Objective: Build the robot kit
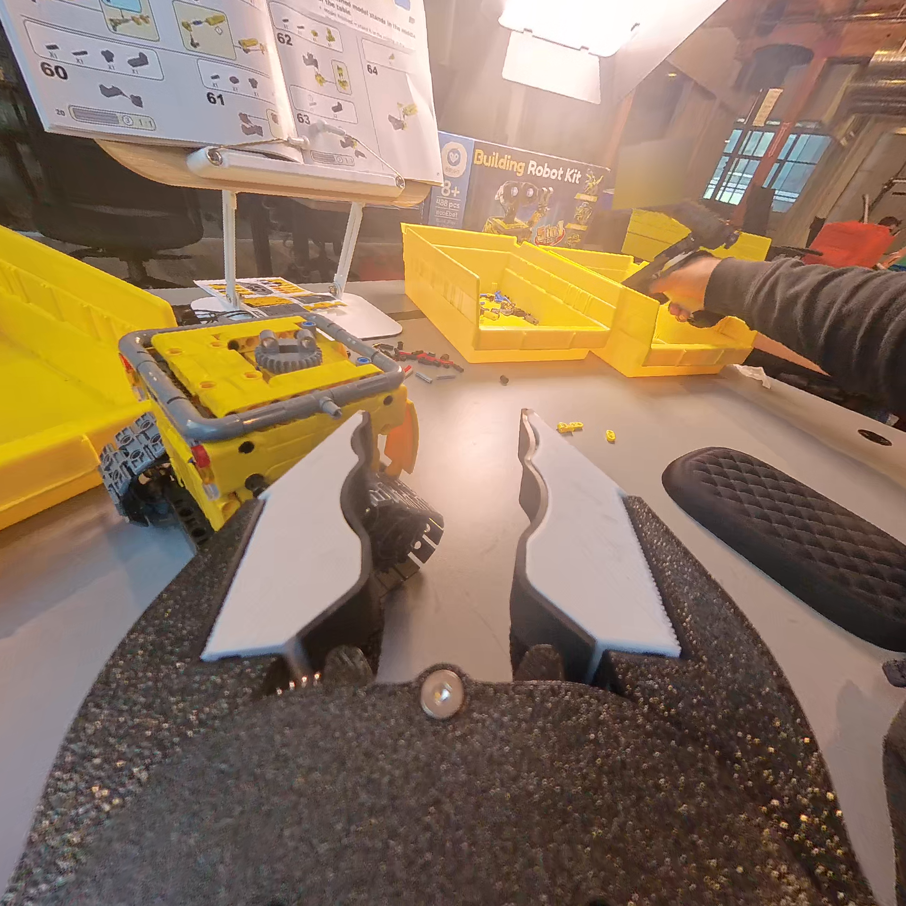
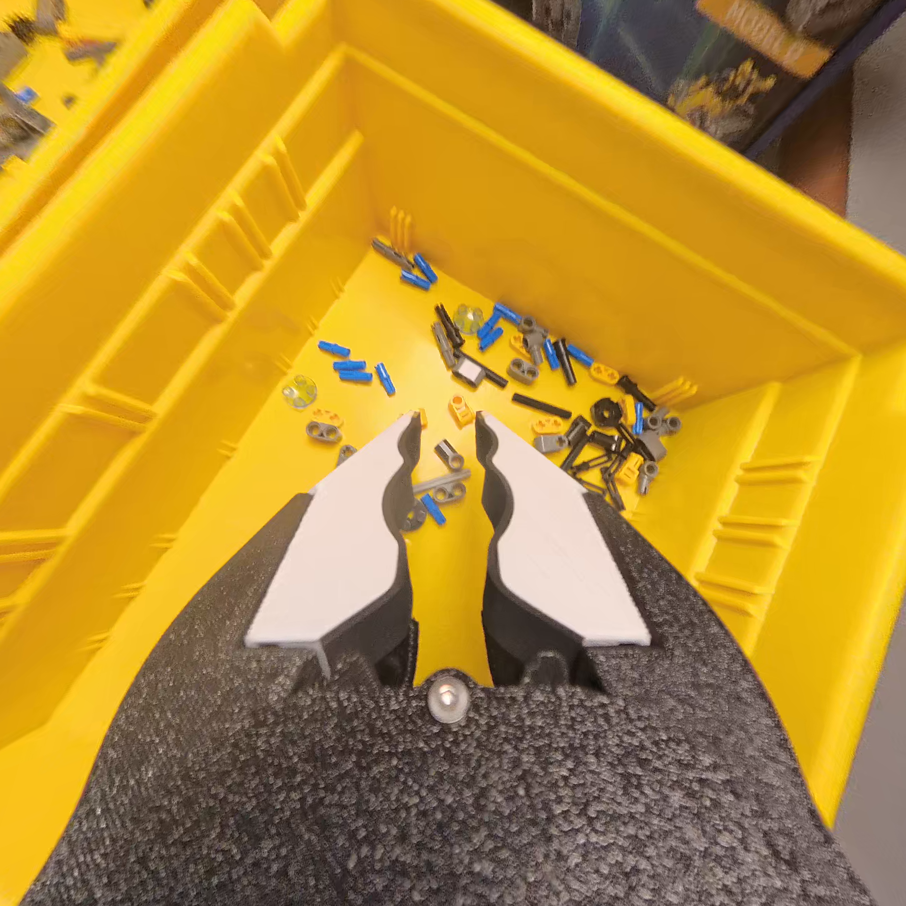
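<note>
Right gripper [image 2: 446, 416] jaws apart, empty, down in the yellow bin [image 2: 490, 162] with an orange connector [image 2: 460, 408] just ahead between its tips; left gripper [image 1: 443, 421] spread, empty, yellow model [image 1: 255, 387] against its left finger.

Left of left jaws: yellow brick vehicle [image 1: 255, 392], grey rail. Right: black quilted pad [image 1: 794, 539]. Between right jaws: yellow bin [image 2: 539, 206]; ahead, blue pins [image 2: 353, 370], black, grey pieces.
</note>
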The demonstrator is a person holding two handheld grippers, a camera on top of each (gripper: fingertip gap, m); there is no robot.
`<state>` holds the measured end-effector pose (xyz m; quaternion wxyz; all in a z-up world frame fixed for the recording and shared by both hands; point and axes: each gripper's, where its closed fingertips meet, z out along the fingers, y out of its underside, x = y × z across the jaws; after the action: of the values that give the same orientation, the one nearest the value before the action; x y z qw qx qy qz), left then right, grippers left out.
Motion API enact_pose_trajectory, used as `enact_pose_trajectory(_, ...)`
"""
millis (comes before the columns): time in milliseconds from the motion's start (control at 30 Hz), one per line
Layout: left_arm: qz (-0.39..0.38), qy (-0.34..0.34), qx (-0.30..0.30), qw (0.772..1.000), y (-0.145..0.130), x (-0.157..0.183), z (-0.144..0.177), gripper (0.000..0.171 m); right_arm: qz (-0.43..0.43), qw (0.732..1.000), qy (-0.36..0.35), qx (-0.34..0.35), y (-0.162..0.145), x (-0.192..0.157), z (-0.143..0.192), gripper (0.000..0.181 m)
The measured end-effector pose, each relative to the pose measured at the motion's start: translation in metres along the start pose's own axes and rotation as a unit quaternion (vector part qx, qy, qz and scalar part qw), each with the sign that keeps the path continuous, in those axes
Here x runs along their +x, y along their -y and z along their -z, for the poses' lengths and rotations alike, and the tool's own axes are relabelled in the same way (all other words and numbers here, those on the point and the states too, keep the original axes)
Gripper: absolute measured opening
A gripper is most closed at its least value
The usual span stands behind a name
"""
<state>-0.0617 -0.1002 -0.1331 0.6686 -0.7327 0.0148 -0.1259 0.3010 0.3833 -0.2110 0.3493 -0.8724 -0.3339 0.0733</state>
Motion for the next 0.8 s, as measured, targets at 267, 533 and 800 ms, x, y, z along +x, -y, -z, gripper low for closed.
enact_pose_trajectory(267, 0.007, -0.005, 0.001, 1.0, 0.0, 0.0, 0.0, 0.059, 0.036, 0.985, 0.069, 0.151, 0.043, -0.048, 0.042, 0.035)
enact_pose_trajectory(533, 0.004, -0.008, 0.0, 1.0, 0.0, 0.001, 0.0, 0.059, 0.045, 0.979, 0.082, 0.18, 0.044, -0.059, 0.056, 0.033)
enact_pose_trajectory(800, 0.001, -0.006, -0.003, 1.0, -0.001, 0.002, 0.0, 0.059, 0.03, 0.994, 0.013, 0.103, 0.013, -0.028, 0.038, 0.029)
